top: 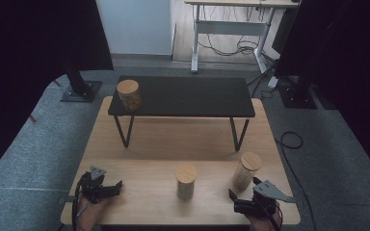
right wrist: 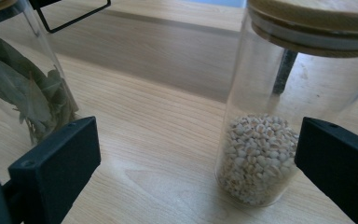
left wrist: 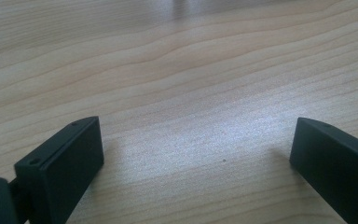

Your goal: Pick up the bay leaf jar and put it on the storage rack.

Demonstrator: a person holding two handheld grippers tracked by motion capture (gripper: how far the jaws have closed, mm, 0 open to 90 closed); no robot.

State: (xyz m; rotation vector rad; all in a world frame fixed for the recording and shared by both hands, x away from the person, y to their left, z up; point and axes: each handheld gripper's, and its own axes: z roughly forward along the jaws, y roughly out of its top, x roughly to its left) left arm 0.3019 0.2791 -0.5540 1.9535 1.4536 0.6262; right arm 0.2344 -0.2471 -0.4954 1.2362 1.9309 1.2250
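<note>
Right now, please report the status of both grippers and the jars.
Left gripper open, on bare table. Right gripper open, facing grain jar. Leaf jar beside it. Nothing between.

Our count: three jars, two grippers.
We see one jar [top: 128, 93] on the black shelf [top: 192, 96], two jars [top: 186, 181] [top: 246, 170] below; each gripper [top: 107, 188] [top: 243, 201] spreads two jaws.

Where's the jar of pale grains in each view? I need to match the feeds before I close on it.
High view: jar of pale grains at right front of the wooden table, just beyond the right gripper.
Right gripper view: right of centre, by the right-hand jaw.
Left gripper view: not in it.
Shared landmark: the leaf jar.
</note>
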